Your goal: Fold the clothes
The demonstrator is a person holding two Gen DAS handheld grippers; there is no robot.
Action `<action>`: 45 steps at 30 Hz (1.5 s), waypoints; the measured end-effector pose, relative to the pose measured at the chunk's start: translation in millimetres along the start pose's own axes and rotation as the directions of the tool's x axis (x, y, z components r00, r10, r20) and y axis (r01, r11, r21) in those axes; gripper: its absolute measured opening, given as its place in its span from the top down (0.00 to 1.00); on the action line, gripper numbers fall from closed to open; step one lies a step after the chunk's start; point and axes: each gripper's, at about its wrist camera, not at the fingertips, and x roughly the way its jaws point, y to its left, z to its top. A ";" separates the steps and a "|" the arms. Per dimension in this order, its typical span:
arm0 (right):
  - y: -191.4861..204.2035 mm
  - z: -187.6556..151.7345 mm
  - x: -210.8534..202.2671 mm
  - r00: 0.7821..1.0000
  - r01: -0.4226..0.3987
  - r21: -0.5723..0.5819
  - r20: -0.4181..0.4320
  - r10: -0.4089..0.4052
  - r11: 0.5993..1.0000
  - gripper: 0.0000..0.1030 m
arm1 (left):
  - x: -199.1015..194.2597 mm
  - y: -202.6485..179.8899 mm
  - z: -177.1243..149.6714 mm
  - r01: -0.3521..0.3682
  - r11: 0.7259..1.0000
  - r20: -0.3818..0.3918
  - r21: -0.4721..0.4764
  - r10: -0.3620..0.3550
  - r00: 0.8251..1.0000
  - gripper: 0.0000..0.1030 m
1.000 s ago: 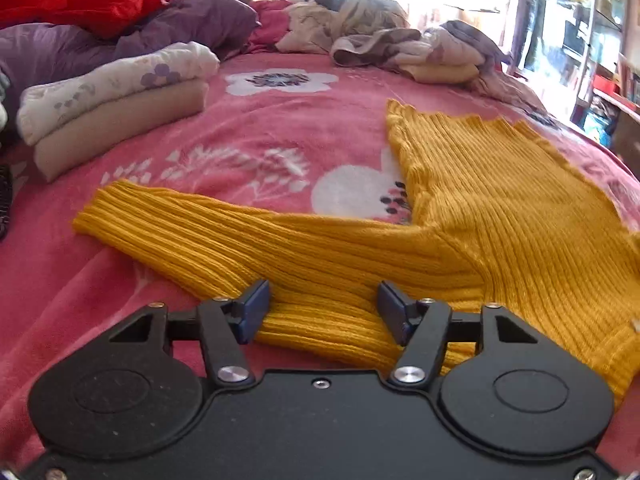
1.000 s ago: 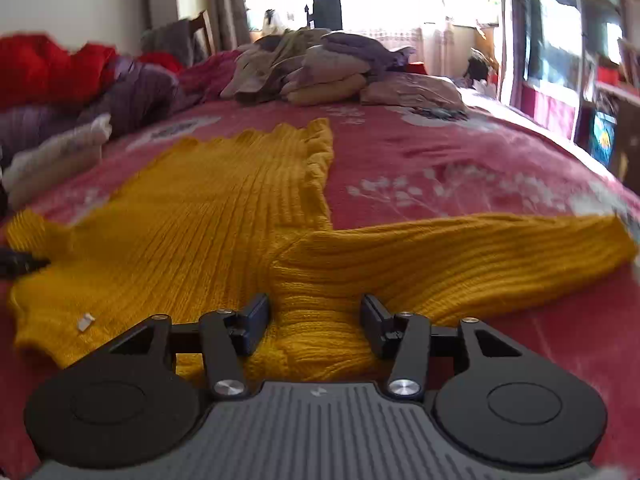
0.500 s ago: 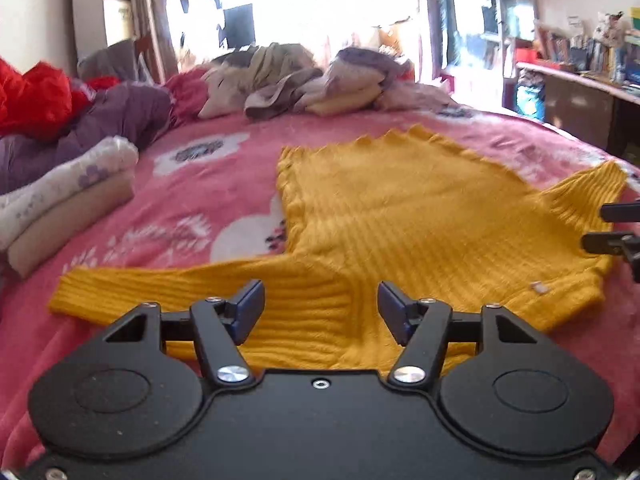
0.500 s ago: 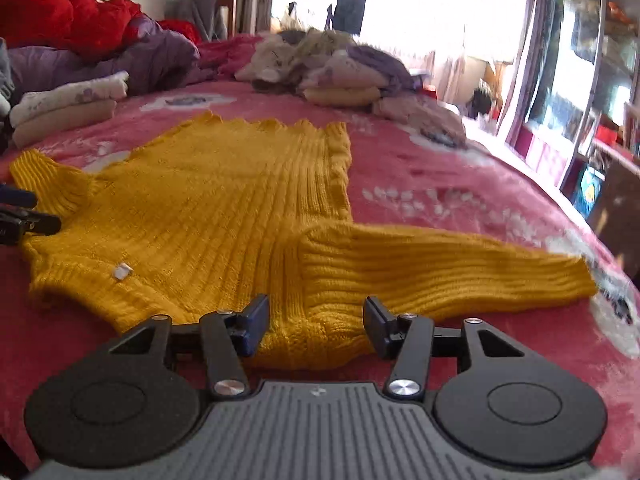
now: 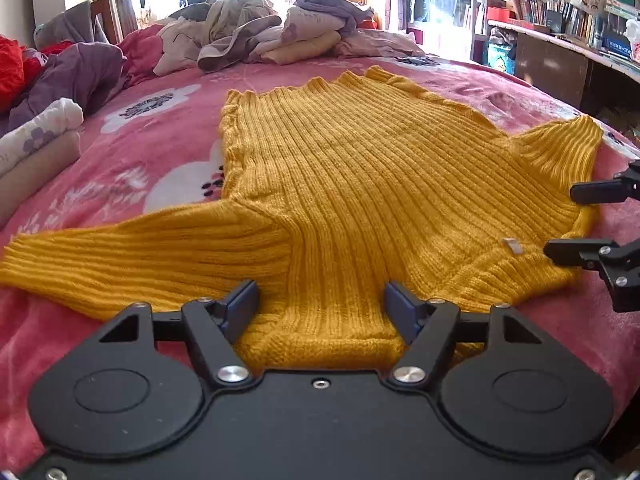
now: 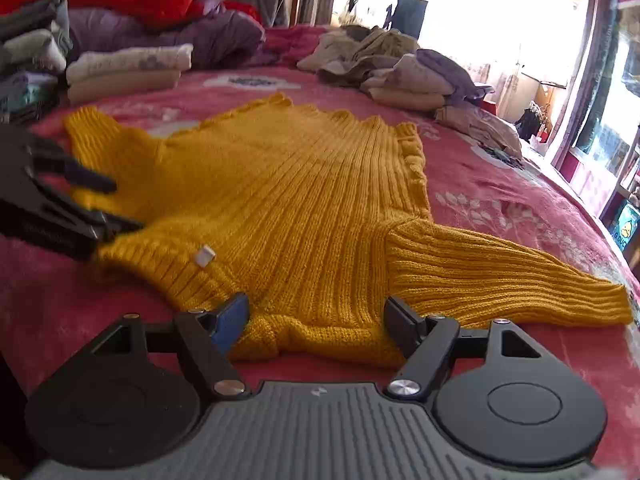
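A mustard-yellow ribbed sweater [image 5: 360, 184] lies flat on the pink flowered bed, sleeves spread to both sides; it also shows in the right wrist view [image 6: 304, 200]. A small white tag [image 6: 204, 256] sits near its collar. My left gripper [image 5: 322, 306] is open, its jaws standing either side of the sweater's left shoulder edge. My right gripper [image 6: 316, 316] is open, its jaws either side of the right shoulder edge. Each gripper shows at the edge of the other's view, near the collar.
Folded clothes [image 5: 36, 148] are stacked at the left of the bed [image 5: 152, 148]. A heap of unfolded clothes [image 5: 276, 36] lies at the far end. Red and purple bedding [image 6: 152, 8] is piled at the far left. Shelves and a desk [image 5: 568, 44] stand to the right.
Both grippers have swung from the sleeves toward the sweater's shoulders by the collar. They stay open. The sweater has not moved.
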 end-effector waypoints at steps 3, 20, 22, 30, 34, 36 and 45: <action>2.4 6.2 -14.6 0.997 0.021 -0.049 0.069 -0.017 0.999 0.35 | -7.5 3.5 14.3 -0.077 0.997 0.129 -0.007 0.077 0.989 0.32; -46.1 19.9 14.4 0.990 -0.016 0.130 0.138 -0.002 0.991 0.46 | 110.7 28.1 124.8 -0.033 0.999 -0.075 -0.016 0.032 0.997 0.53; -51.8 19.7 23.8 0.995 -0.015 0.156 0.098 0.000 0.988 0.46 | 144.9 29.1 128.7 -0.029 1.000 -0.180 -0.009 0.027 0.983 0.52; -72.3 13.5 39.4 0.997 -0.074 0.259 0.027 0.069 0.963 0.46 | 89.9 -21.6 141.0 -0.093 0.990 -0.021 0.108 0.095 0.995 0.46; -113.9 6.4 18.3 0.994 -0.060 0.456 0.106 0.013 0.888 0.46 | 57.0 -75.9 122.6 0.082 0.989 0.004 0.127 -0.083 0.997 0.48; -143.5 -3.7 6.7 0.989 -0.018 0.574 0.132 -0.071 0.819 0.45 | 46.3 -110.5 109.7 0.168 0.969 -0.012 0.184 -0.169 0.986 0.52; -245.4 -76.4 -2.6 0.964 0.016 0.908 0.097 -0.246 0.420 0.42 | 58.3 -178.9 72.6 0.279 0.934 -0.105 0.225 -0.262 0.960 0.54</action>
